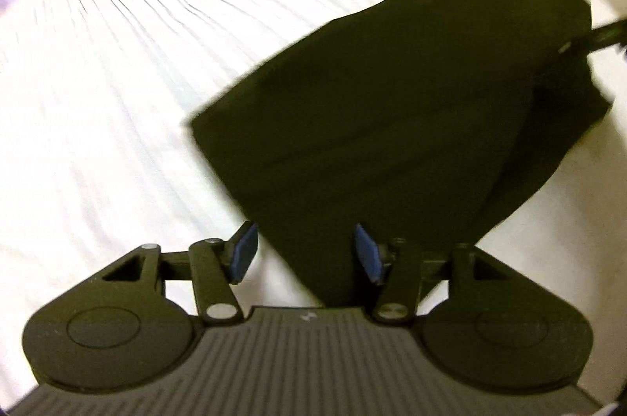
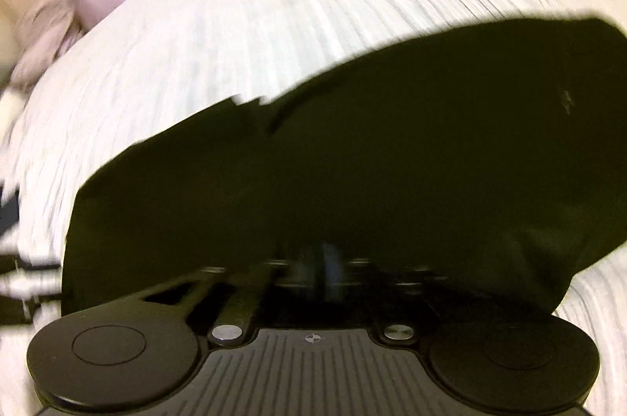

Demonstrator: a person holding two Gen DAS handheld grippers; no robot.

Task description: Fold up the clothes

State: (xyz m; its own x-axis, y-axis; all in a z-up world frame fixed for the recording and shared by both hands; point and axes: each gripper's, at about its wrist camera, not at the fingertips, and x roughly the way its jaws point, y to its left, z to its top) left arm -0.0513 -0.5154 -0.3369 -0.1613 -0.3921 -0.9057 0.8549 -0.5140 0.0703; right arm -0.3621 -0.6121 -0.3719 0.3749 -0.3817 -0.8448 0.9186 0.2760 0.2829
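We see the dark garment [image 1: 392, 110] lying folded on the white bed [image 1: 117, 102], centre-right in frame, its near corner between the left gripper [image 1: 307, 253]'s apart jaws, unpinched; right gripper [image 2: 325, 271] blurred, jaw state unclear.

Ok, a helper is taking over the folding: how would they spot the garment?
Look at the white ribbed bedspread that fills the view. On it lies the black garment, partly folded, the only dark thing against that pale cloth.

Bright light is overexposing the white bedding [image 1: 117, 102]. Motion blur is smearing both views, worst at the right gripper [image 2: 325, 271]. Fisheye distortion is bending the edges
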